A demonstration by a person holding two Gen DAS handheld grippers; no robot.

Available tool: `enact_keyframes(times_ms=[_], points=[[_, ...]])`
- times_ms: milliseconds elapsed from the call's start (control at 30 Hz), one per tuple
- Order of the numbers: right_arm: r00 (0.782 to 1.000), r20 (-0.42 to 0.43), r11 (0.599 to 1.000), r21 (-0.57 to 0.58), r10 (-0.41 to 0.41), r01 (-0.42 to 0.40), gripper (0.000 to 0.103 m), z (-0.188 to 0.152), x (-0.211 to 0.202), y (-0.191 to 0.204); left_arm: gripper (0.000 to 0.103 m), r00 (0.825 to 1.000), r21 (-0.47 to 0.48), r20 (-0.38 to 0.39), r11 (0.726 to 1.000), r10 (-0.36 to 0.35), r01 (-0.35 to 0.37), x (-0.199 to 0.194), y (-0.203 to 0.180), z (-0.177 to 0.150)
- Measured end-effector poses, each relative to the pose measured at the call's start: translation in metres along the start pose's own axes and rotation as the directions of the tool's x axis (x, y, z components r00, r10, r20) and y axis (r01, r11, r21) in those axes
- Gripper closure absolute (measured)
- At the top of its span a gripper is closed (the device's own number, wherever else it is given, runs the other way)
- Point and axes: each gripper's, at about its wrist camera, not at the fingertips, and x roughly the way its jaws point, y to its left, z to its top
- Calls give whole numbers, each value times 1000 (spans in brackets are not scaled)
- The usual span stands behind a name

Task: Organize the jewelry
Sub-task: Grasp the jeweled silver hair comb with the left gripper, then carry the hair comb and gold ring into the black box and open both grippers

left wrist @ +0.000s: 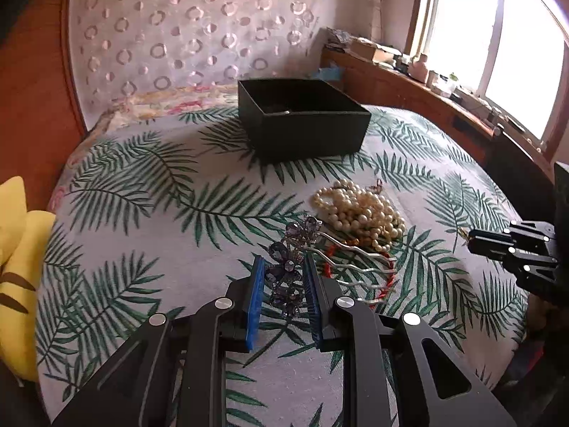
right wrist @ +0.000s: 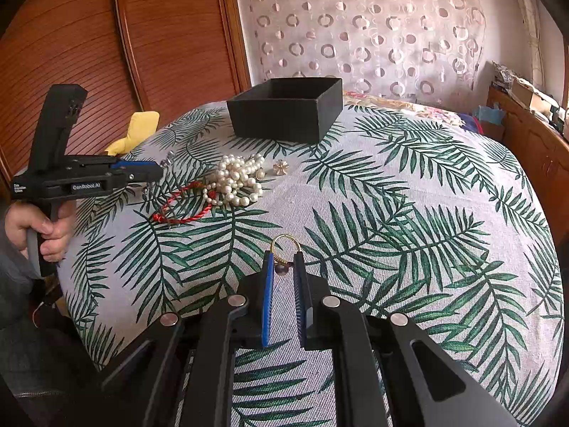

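My left gripper [left wrist: 284, 263] has its blue pads around the purple jewelled head of a silver hair comb [left wrist: 288, 267], which lies on the leaf-print cloth; the jaws look open, a gap showing each side. A pearl necklace [left wrist: 359, 213] and a red cord bracelet [left wrist: 355, 277] lie just beyond. My right gripper [right wrist: 283, 259] has its jaws slightly apart around a gold ring [right wrist: 284, 245] with a dark stone. A black open box [left wrist: 302, 114] stands farther back, also in the right wrist view [right wrist: 284, 110].
A small gold flower earring [right wrist: 281, 168] lies beside the pearl necklace [right wrist: 236, 179] and red cord bracelet [right wrist: 185, 206]. A yellow cushion [left wrist: 17, 267] sits at the cloth's left edge. A wooden sill with clutter [left wrist: 426, 74] runs along the window.
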Motion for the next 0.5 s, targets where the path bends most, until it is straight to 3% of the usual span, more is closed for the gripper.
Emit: enact_keyframes(times_ms=[500], points=[[1000, 11, 999, -36, -15, 15, 91, 12, 0, 8, 83, 996, 8, 93, 1000, -10, 10, -20, -5, 19]])
